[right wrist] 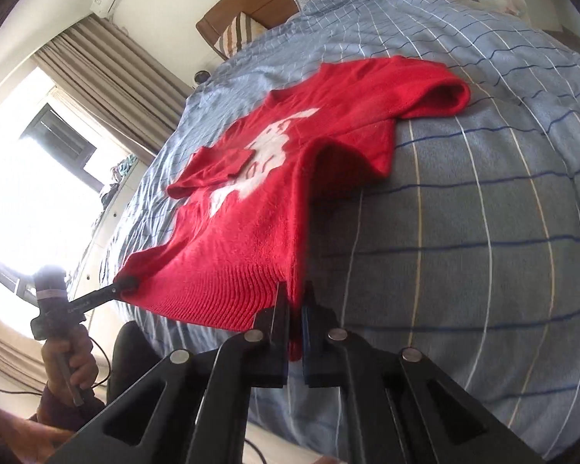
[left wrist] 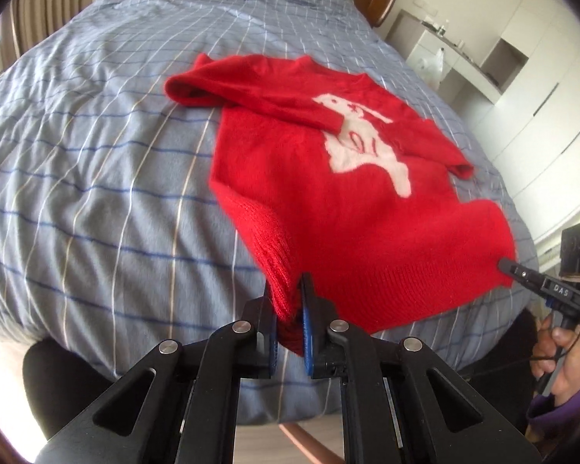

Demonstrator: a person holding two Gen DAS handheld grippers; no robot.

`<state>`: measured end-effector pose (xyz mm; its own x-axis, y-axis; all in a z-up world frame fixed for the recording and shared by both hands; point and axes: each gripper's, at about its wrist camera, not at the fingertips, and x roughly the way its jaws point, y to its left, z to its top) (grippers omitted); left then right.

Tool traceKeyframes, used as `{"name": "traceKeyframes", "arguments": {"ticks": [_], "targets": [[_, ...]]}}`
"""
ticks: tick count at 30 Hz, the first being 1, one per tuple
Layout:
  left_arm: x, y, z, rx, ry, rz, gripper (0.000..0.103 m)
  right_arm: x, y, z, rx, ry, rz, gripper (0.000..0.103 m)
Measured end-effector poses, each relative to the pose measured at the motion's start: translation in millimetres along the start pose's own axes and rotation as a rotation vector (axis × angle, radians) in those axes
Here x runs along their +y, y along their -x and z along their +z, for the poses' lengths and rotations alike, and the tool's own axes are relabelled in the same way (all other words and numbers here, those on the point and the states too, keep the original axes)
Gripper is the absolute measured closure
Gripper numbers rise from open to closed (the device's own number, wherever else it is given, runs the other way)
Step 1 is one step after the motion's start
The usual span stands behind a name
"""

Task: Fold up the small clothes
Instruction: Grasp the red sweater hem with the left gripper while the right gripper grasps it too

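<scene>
Left hand-held gripper (left wrist: 288, 309) and right hand-held gripper (right wrist: 295, 309) each clamping red sweater (left wrist: 328, 201) hem corners, on bed (left wrist: 96, 193)

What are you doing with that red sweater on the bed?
A person is folding a small red sweater with a white animal picture on it, laid out on a bed with a blue checked cover. The left hand-held gripper is shut on one bottom corner of the sweater, and the right hand-held gripper is shut on the other bottom corner. Both sleeves are already folded in over the front. The bottom edge is pinched and a little raised, but not yet folded up.
</scene>
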<state>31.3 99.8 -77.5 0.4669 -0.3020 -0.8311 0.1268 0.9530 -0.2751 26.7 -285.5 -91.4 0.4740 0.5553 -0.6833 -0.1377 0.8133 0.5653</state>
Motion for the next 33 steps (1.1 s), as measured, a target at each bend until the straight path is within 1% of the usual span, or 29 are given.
{"name": "traceKeyframes", "arguments": {"ticks": [2, 3, 5, 7, 10, 14, 17, 21, 23, 26, 29, 31, 33], "targets": [[-2, -6, -14, 0.029, -0.005, 0.025, 0.094, 7, 8, -19, 0.037, 0.001, -0.001, 0.099], [-2, -10, -18, 0.038, -0.004, 0.041, 0.094, 7, 8, -28, 0.058, -0.001, -0.017, 0.098], [2, -19, -23, 0.057, 0.02, 0.071, 0.095, 6, 0, -42, 0.091, -0.005, -0.056, 0.099], [9, -25, -26, 0.078, 0.058, 0.078, 0.095, -3, -15, -51, 0.133, -0.029, -0.094, 0.099], [10, -30, -29, 0.091, 0.06, 0.109, 0.095, -9, -34, -59, 0.172, -0.039, -0.156, 0.099], [13, -47, -33, 0.125, 0.057, 0.15, 0.095, -20, -50, -63, 0.189, -0.019, -0.24, 0.099], [19, -62, -39, 0.146, 0.077, 0.17, 0.095, -27, -59, -66, 0.201, -0.026, -0.262, 0.099], [18, -68, -44, 0.136, 0.089, 0.179, 0.095, -26, -60, -70, 0.194, -0.008, -0.28, 0.1], [19, -67, -46, 0.134, 0.11, 0.172, 0.096, -28, -61, -72, 0.192, -0.014, -0.282, 0.1], [21, -52, -49, 0.118, 0.137, 0.144, 0.097, -25, -53, -71, 0.192, -0.024, -0.28, 0.1], [23, -37, -54, 0.102, 0.15, 0.111, 0.097, -18, -33, -68, 0.172, -0.008, -0.282, 0.1], [23, -34, -57, 0.104, 0.138, 0.103, 0.097, -12, -23, -66, 0.161, 0.01, -0.292, 0.1], [21, -41, -60, 0.112, 0.116, 0.127, 0.097, -7, -26, -65, 0.169, 0.042, -0.313, 0.1]]}}
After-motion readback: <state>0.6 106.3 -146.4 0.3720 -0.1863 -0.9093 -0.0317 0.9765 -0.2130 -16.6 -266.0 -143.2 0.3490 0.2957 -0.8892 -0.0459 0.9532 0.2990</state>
